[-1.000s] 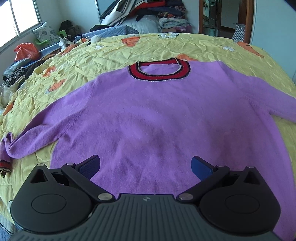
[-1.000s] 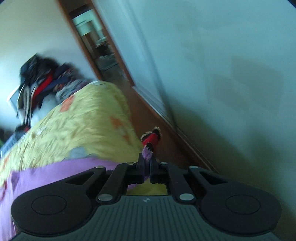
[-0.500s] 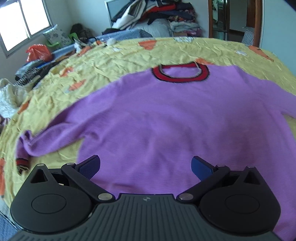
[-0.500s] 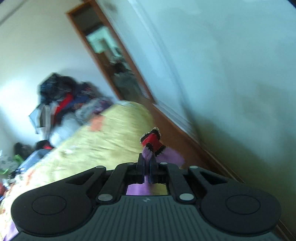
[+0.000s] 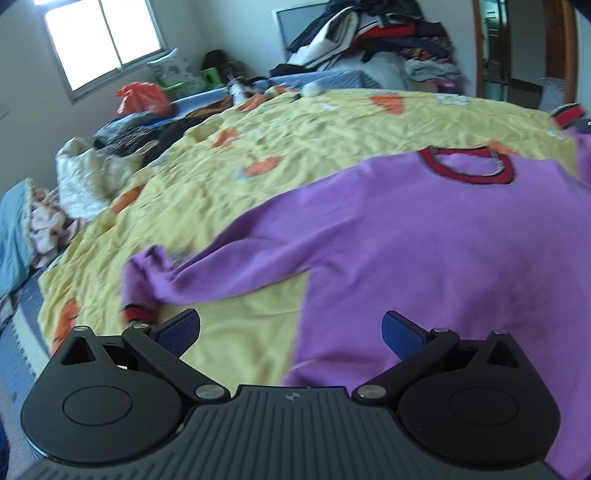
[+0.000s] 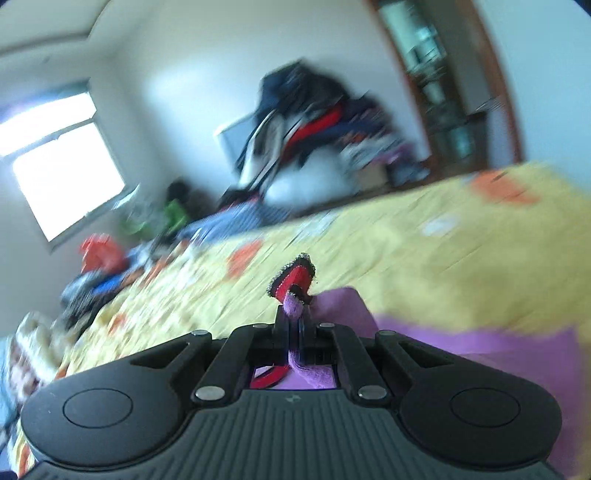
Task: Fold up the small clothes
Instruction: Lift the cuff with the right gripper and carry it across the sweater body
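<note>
A purple sweater [image 5: 424, 240] with a red and black collar [image 5: 467, 166] lies flat on the yellow bedspread [image 5: 295, 147]. Its left sleeve [image 5: 192, 273] ends in a red cuff [image 5: 140, 314] just beyond my left gripper [image 5: 291, 328], which is open and empty above the sweater's lower left edge. My right gripper [image 6: 293, 321] is shut on the right sleeve near its red and black cuff [image 6: 293, 280] and holds it above the bed. That raised cuff also shows at the left wrist view's right edge [image 5: 569, 114].
A heap of clothes [image 5: 373, 33] is piled at the far end of the bed. Bags and loose clothing [image 5: 110, 147] lie along the bed's left side under a window [image 5: 103, 37]. A doorway [image 5: 517, 48] is at the far right.
My left gripper has swung left, so the left sleeve and cuff sit in front of it. My right gripper has carried the right sleeve cuff up and inward over the bed.
</note>
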The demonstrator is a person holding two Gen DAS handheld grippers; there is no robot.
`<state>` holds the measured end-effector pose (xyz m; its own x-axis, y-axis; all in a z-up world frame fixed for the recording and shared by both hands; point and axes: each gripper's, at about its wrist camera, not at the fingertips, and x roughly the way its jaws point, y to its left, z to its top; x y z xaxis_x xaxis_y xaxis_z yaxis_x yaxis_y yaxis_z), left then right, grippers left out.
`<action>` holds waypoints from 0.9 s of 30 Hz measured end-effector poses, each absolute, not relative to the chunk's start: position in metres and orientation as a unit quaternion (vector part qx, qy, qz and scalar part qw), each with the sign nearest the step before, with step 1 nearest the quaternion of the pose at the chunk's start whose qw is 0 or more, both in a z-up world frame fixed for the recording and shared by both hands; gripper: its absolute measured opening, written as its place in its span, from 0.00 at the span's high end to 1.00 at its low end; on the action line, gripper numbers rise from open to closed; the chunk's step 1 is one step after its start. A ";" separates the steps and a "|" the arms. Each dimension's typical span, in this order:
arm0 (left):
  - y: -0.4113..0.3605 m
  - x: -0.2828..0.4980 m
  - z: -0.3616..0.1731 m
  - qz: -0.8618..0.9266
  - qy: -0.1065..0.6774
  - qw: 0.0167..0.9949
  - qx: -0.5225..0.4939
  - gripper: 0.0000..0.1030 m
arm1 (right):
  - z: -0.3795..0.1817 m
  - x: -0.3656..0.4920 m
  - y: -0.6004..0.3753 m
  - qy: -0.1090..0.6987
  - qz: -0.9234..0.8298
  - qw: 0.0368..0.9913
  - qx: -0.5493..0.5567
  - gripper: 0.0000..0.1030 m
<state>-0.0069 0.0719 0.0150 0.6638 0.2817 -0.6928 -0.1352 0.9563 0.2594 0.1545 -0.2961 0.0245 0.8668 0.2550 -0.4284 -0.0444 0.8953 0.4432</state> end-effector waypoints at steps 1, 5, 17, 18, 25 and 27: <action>0.078 -0.009 0.014 0.118 0.395 0.906 0.093 0.00 | 0.016 0.164 -0.274 0.259 0.093 0.938 0.211 0.96; 0.096 -0.014 0.014 0.134 0.397 0.904 0.085 0.00 | -0.012 0.166 -0.212 0.291 0.129 0.926 0.205 0.96; 0.111 -0.016 0.013 0.149 0.395 0.904 0.072 0.00 | -0.023 0.148 -0.114 0.304 0.211 0.915 0.163 0.95; 0.112 -0.016 0.013 0.149 0.395 0.904 0.070 0.00 | -0.024 0.147 -0.108 0.306 0.215 0.914 0.160 0.95; 0.114 -0.017 0.012 0.155 0.397 0.901 0.076 0.00 | -0.034 0.144 -0.073 0.319 0.241 0.906 0.142 0.95; 0.114 -0.017 0.012 0.157 0.398 0.901 0.076 0.00 | -0.037 0.144 -0.069 0.321 0.244 0.904 0.142 0.95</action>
